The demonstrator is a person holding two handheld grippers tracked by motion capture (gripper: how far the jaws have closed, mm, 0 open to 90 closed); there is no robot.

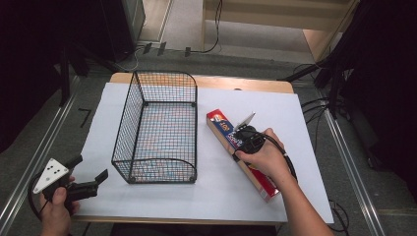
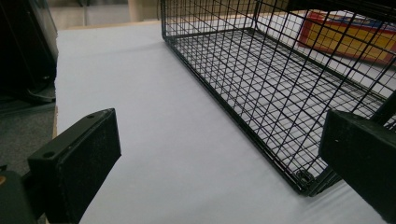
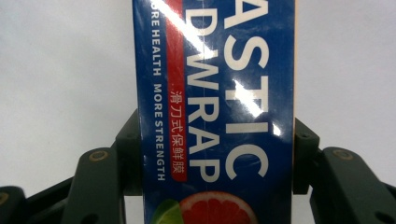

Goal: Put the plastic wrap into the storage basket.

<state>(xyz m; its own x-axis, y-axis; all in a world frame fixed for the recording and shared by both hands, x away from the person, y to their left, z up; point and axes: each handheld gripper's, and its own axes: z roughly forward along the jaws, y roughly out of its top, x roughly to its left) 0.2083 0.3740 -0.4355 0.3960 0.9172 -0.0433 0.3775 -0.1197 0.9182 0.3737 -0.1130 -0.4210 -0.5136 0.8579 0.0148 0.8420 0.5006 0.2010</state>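
Note:
A long blue and red plastic wrap box (image 1: 222,129) lies at a slant on the white table cover, right of the black wire basket (image 1: 196,123). My right gripper (image 1: 244,135) comes down on the box's middle. In the right gripper view its jaws press both long sides of the box (image 3: 215,93), so the gripper (image 3: 217,154) is shut on it. At the table's front left corner my left gripper (image 1: 91,167) stands open and holds nothing. In the left gripper view its jaws (image 2: 219,154) point at the basket (image 2: 261,93), with the box (image 2: 350,37) behind the mesh.
The basket has nothing in it and stands left of centre on the white cover (image 1: 221,191). Bare cover lies in front of the basket and at the far right. Cables and dark stands (image 1: 339,73) ring the table on the floor.

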